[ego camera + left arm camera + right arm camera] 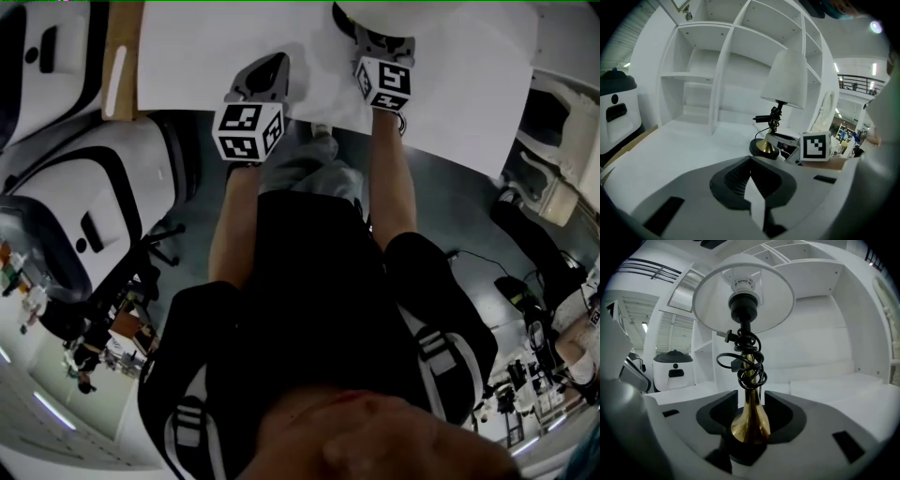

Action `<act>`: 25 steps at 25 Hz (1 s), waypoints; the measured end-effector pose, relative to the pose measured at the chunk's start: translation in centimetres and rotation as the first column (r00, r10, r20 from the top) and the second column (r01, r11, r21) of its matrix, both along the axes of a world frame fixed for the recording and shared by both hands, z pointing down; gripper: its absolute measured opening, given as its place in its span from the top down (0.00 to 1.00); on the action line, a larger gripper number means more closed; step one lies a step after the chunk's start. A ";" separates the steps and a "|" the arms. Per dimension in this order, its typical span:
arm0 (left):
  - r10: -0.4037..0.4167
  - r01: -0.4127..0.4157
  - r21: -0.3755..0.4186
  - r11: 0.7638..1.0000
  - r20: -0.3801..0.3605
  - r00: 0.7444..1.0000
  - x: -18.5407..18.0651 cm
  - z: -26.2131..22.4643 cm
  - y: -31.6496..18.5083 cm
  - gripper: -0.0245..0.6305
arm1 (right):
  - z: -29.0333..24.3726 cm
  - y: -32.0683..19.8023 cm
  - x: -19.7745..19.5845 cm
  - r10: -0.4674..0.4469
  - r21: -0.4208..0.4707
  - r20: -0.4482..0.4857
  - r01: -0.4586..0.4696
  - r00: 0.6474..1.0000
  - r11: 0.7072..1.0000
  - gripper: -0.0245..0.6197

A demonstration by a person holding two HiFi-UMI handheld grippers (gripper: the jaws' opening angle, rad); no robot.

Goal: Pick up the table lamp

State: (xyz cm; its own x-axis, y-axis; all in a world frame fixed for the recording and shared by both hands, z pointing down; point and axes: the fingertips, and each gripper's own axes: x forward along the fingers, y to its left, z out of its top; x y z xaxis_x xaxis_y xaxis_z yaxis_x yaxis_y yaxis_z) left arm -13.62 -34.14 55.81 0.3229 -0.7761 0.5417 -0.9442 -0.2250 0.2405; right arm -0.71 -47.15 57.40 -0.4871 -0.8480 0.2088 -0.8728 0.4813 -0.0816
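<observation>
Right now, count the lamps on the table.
1. The lamp stands on the white table before the shelves, its brass stem between the open jaws of the right gripper. More could be outside the pictures.

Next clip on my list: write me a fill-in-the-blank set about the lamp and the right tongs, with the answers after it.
1. The right tongs have their jaws ____ on either side of the brass stem of the table lamp.
2. A black ____ is wound around that stem.
3. The lamp's shade is ____ in colour.
Missing words: open; cord; white.
</observation>
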 end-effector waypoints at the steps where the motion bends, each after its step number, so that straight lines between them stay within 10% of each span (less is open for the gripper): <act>1: 0.003 -0.003 0.000 1.000 0.002 1.000 -0.1 0.0 0.0 0.95 | -0.1 -0.1 -0.2 0.003 0.010 -0.001 -0.003 1.000 1.000 0.67; 25: 0.047 -0.047 -0.002 0.999 0.032 0.998 0.4 -0.5 0.2 0.95 | 0.0 -0.9 -0.4 0.076 -0.070 -0.075 -0.082 0.994 0.994 0.79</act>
State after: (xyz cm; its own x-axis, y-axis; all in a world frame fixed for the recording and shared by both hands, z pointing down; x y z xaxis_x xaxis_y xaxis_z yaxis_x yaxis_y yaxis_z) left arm -13.18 -33.92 55.30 0.3415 -0.7594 0.5537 -0.9398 -0.2692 0.2104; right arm -1.08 -48.06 57.43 -0.4006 -0.8644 0.3038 -0.9127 0.4055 -0.0497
